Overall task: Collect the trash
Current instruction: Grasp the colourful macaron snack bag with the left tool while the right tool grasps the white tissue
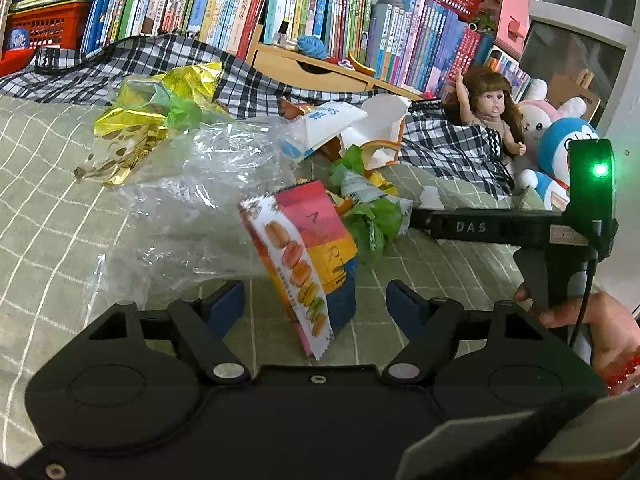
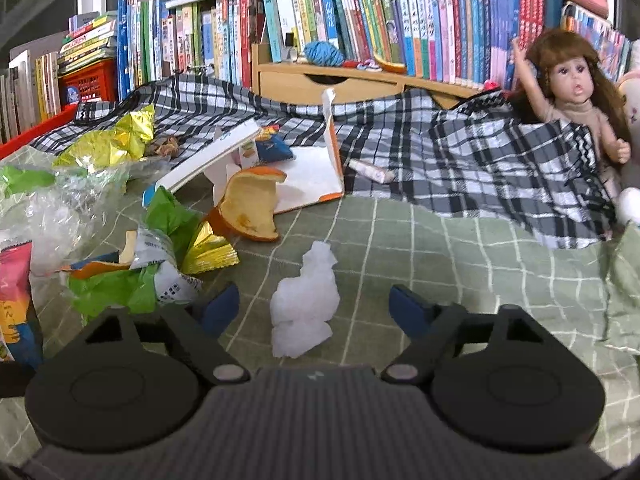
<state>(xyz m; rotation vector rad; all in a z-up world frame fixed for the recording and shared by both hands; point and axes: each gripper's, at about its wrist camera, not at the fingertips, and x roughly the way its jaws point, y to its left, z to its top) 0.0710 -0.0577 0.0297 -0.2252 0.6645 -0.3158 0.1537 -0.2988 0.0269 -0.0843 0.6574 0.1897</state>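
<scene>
Trash lies scattered on a green checked bedsheet [image 1: 48, 208]. In the left wrist view a macaron snack wrapper [image 1: 308, 256] stands upright between the blue pads of my left gripper [image 1: 316, 304], which is open with gaps on both sides. Behind it lie a clear plastic bag [image 1: 200, 184], gold foil [image 1: 132, 132], a green wrapper [image 1: 372, 220] and a torn white box [image 1: 380, 128]. In the right wrist view a crumpled white tissue [image 2: 306, 300] sits between the pads of my open right gripper [image 2: 315, 308], untouched. An orange peel [image 2: 252, 204] and green wrappers [image 2: 120, 284] lie to its left.
A black-and-white plaid cloth [image 2: 460, 160] covers the back of the bed. A doll [image 2: 572, 92] and plush toys [image 1: 560, 152] sit at the right. Bookshelves [image 2: 360, 12] and a wooden drawer unit [image 2: 320, 80] line the rear. A hand [image 1: 600, 328] holds the other gripper's handle.
</scene>
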